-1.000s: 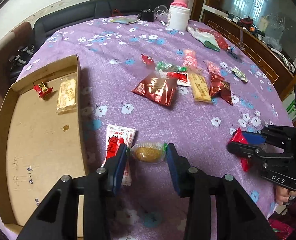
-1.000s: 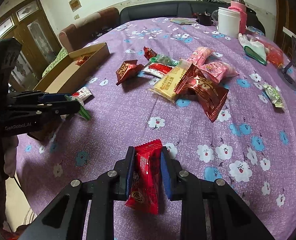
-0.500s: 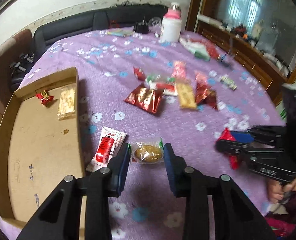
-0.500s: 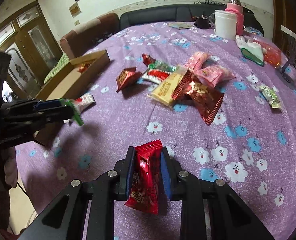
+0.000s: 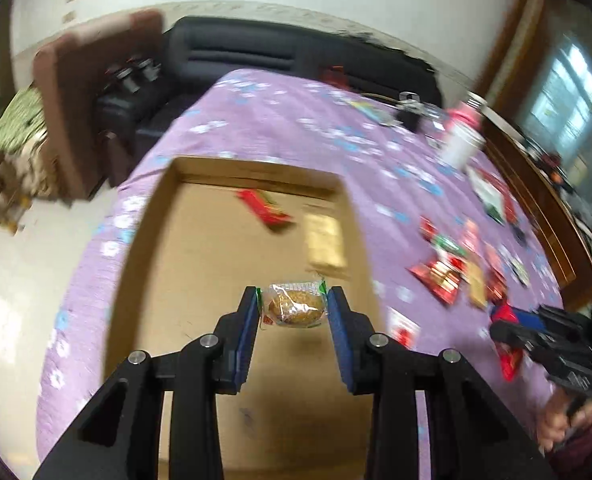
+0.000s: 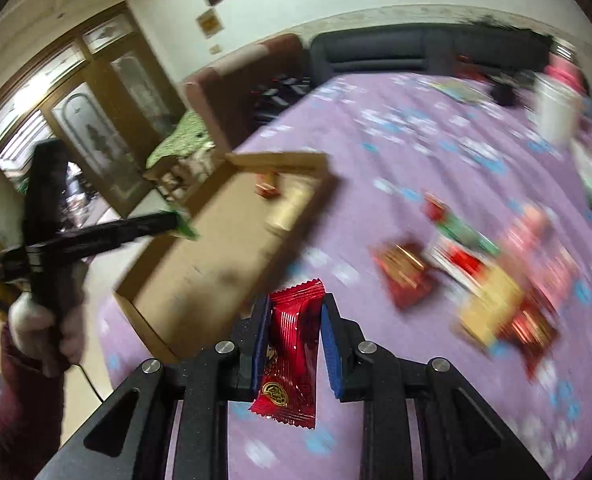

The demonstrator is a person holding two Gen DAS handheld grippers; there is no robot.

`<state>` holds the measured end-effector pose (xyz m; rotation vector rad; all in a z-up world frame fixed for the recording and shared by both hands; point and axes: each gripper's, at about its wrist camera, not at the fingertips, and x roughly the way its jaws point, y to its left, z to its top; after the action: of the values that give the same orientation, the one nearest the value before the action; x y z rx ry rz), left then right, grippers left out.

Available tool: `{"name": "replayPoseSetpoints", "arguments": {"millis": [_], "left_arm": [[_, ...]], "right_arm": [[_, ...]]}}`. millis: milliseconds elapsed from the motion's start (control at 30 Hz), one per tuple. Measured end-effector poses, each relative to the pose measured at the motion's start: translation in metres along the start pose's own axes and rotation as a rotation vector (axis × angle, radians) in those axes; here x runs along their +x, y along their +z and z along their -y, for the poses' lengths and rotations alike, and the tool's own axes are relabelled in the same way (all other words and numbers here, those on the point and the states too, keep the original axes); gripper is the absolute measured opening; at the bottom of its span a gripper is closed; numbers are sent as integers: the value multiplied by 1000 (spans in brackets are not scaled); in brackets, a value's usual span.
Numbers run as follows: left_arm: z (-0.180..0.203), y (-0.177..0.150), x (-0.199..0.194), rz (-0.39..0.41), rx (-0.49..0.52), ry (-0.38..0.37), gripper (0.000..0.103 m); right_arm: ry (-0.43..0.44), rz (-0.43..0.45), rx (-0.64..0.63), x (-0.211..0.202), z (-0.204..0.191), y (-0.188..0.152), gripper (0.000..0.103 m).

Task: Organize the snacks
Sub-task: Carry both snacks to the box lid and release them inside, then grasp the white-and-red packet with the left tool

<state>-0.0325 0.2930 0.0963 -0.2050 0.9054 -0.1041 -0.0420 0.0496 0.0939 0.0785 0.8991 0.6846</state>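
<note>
Left wrist view: the cardboard box holds a red packet and a yellow packet (both blurred). The left gripper clamps a clear-wrapped cake above it. The right gripper clenches a red candy packet over the purple flowered tablecloth, loose snacks beside a dark sofa.

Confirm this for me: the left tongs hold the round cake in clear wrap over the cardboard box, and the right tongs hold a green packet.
Not quite. The right tongs hold a red packet, not a green one, as the right wrist view shows. The rest stands: the left tongs hold the round cake in clear wrap over the cardboard box.
</note>
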Motion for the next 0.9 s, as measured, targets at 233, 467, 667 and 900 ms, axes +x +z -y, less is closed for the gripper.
{"name": "replayPoseSetpoints", "arguments": {"millis": [233,467,667,900], "left_arm": [[-53,40,46,-11,-135,53,34],[-76,50,68,-33,-205,48,46],[-74,47,55,-2,-229,25,66],[-43,21,5,55,-204,-41,73]], "right_arm": [[45,-103,-62,104,-54,67,27],[-5,-170,-82,167,-61,79,28],[-3,-119,-40,149,-45,87,40],[-113,-36,-28,75,-2,78,40]]}}
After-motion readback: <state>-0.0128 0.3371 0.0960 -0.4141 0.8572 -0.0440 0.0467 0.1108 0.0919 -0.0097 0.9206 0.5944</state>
